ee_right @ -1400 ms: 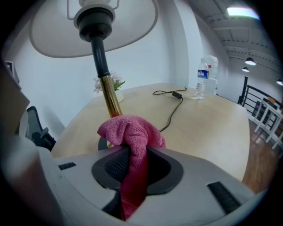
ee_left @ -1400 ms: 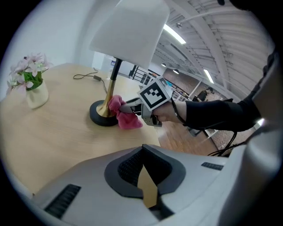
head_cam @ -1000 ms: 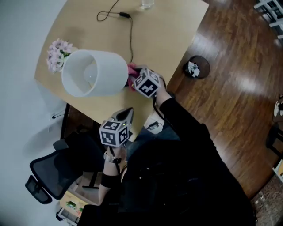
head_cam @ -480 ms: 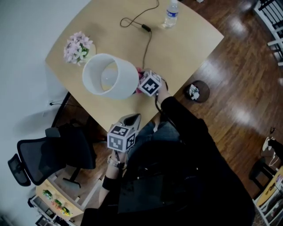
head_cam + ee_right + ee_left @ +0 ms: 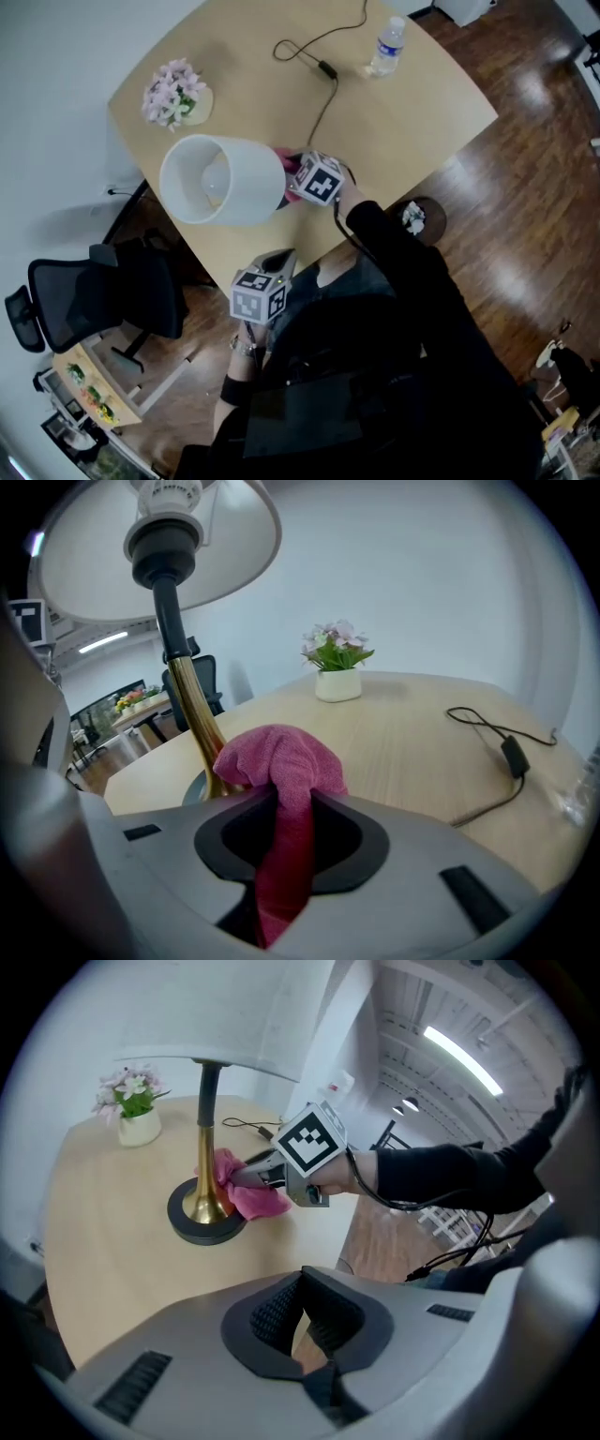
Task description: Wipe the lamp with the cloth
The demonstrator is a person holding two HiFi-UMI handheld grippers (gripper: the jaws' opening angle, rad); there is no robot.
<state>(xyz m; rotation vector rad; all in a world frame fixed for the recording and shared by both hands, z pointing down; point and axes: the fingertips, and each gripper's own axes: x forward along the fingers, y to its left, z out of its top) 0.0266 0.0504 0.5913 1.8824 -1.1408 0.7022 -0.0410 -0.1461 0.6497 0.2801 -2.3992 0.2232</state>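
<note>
Right gripper (image 5: 279, 829) is clamped on the pink cloth (image 5: 278, 757): jaws narrow, fabric pinched between the pads, a bunched wad sticking out past the tips. That wad sits against the low end of the lamp's brass stem (image 5: 192, 714), just above the dark round base (image 5: 202, 1227), on the side facing the person. The lamp (image 5: 220, 180) stands upright on the table (image 5: 403, 112), close to the edge nearest the person; from above, its white shade covers stem and base. Left gripper (image 5: 298, 1321) is closed with nothing in it: pads meet at the tips and only floor shows through the small gap behind them. It hangs off the table's near edge, in front of the person's lap, well apart from the lamp, pointing toward it and touching nothing. Elsewhere on the table: a small white pot of pale pink flowers (image 5: 173, 94) near the wall-side corner, a black cable (image 5: 323, 66) with an inline switch running away from the lamp, and a clear water bottle (image 5: 387, 47) beside the cable at the far edge. A black office chair (image 5: 103, 300) stands on the floor at the person's left.
</note>
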